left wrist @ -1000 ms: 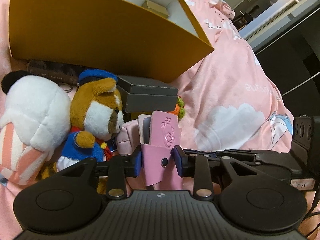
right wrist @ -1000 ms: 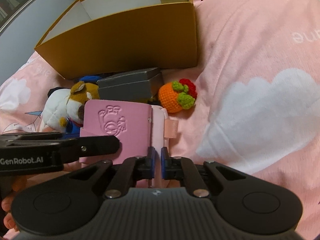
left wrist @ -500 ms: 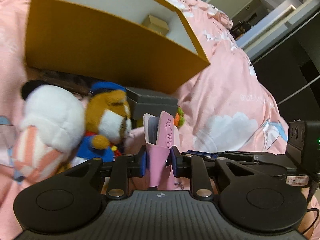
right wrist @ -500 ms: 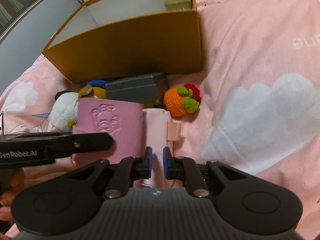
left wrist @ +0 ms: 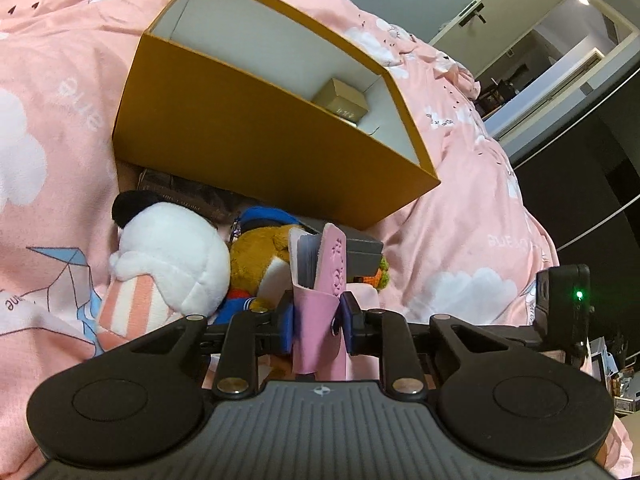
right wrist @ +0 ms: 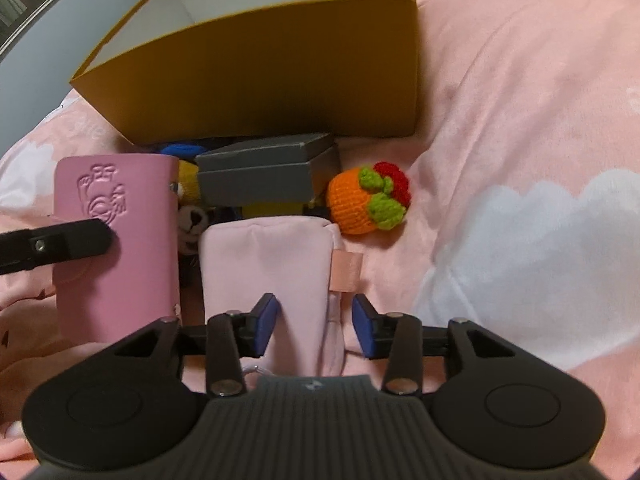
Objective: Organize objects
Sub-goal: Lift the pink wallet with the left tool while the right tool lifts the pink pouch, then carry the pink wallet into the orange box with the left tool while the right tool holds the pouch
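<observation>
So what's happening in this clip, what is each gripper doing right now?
A person is tidying items on a pink bedspread beside an open mustard-yellow cardboard box. The left gripper is shut on a pink embossed card holder, held upright. The right gripper is open, its fingers either side of a pale pink fabric pouch lying on the bed. Plush toys, a grey box and a crocheted orange sit nearby.

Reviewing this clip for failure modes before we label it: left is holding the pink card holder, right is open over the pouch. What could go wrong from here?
1. The left gripper pinches the pink card holder low down; its top gapes, so the cards may slide out if it tilts on the way to the yellow box.
2. The right gripper is open around the soft pink pouch; closing may catch only a fold of fabric and slip.
</observation>
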{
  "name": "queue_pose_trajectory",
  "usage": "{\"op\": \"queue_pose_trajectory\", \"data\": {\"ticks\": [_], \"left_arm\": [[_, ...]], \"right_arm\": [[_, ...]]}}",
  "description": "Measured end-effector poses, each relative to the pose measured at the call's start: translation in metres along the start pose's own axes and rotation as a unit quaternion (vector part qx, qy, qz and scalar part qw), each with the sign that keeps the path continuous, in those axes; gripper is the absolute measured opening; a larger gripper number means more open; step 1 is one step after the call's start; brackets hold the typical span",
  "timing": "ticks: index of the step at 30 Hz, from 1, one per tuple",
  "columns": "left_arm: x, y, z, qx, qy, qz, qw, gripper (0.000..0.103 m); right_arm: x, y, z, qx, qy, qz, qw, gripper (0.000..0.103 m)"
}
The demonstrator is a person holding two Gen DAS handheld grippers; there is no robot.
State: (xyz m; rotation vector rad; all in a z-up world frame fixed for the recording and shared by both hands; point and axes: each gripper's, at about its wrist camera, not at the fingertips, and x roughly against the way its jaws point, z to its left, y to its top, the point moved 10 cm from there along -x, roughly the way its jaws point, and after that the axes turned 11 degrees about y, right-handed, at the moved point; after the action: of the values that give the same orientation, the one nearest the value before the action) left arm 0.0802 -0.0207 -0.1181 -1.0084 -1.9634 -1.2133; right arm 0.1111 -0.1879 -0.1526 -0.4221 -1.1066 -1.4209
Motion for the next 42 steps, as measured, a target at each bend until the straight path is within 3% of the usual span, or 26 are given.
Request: {"op": "queue_pose_trajectory", "data": {"ticks": [3, 6, 9, 17, 22, 27, 33, 38, 42], "left_arm": [[-0.004, -0.001, 0.002, 0.004, 0.001, 0.006, 1.0, 0.026], [-0.004, 0.0, 0.002, 0.005, -0.002, 0.005, 1.0, 0.026], [-0.001, 0.001, 0.002, 0.007, -0.008, 0.002, 0.9999, 0.026], [0.017, 0.011, -0.004, 0.009, -0.03, -0.016, 0.9994, 0.026], [0.037, 0.03, -0.014, 0.005, -0.045, -0.034, 0.9984, 0.025], [0.06, 0.067, -0.031, -0.015, -0.054, -0.066, 0.9962, 0.025], [0.065, 0.131, -0.052, -0.05, -0.037, -0.11, 0.992, 0.025], [0.03, 0.176, -0.063, -0.065, -0.026, -0.098, 0.9927, 0.025], [-0.025, 0.2, -0.057, -0.065, 0.0, -0.062, 0.9959, 0.025]], "right_arm": [[-0.007, 0.0, -0.003, -0.025, 0.028, 0.003, 0.999, 0.042], [-0.008, -0.001, -0.004, -0.025, 0.024, -0.003, 0.999, 0.025], [0.001, -0.002, -0.001, -0.017, 0.024, -0.011, 1.0, 0.018], [0.043, -0.001, 0.016, 0.01, 0.011, -0.043, 0.999, 0.017], [0.083, 0.017, 0.023, 0.025, 0.007, -0.084, 0.996, 0.017], [0.123, 0.051, 0.033, 0.05, 0.005, -0.144, 0.988, 0.017], [0.156, 0.115, 0.041, 0.071, 0.008, -0.214, 0.974, 0.017], [0.157, 0.17, 0.038, 0.072, -0.007, -0.249, 0.966, 0.017], [0.14, 0.202, 0.028, 0.075, -0.026, -0.248, 0.966, 0.017]]}}
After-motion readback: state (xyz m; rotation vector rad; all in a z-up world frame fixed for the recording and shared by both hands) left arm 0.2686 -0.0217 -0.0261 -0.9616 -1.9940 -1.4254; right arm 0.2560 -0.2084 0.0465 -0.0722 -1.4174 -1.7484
